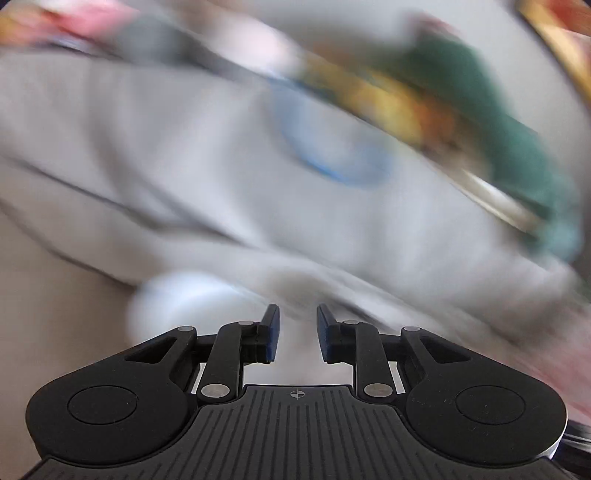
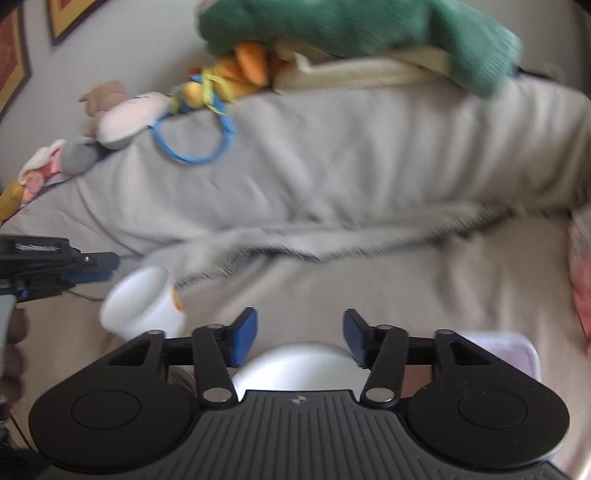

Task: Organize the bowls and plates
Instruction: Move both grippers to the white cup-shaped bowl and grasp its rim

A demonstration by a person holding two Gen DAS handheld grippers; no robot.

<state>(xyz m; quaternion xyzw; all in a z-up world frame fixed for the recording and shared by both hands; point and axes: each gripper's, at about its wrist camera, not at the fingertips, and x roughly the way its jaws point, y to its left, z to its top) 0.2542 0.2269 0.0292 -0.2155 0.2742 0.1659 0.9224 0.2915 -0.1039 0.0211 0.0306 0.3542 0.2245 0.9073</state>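
A small white bowl [image 2: 142, 301] lies tipped on its side on the beige sheet [image 2: 406, 288], left of my right gripper [image 2: 299, 328]. It shows blurred in the left wrist view [image 1: 181, 299], left of my left gripper [image 1: 297, 321]. A white plate or bowl [image 2: 295, 365] lies just below and between the right gripper's open fingers. Both grippers are open and hold nothing. The left gripper also shows at the left edge of the right wrist view [image 2: 99, 264], near the tipped bowl. The left wrist view is heavily motion-blurred.
A grey blanket [image 2: 332, 166] lies rumpled across the bed. Soft toys [image 2: 221, 81], a green knitted cloth [image 2: 369, 26] and a blue ring [image 2: 192, 147] line its far edge. A pale lilac container [image 2: 509, 350] sits at lower right. Framed pictures [image 2: 62, 14] hang on the wall.
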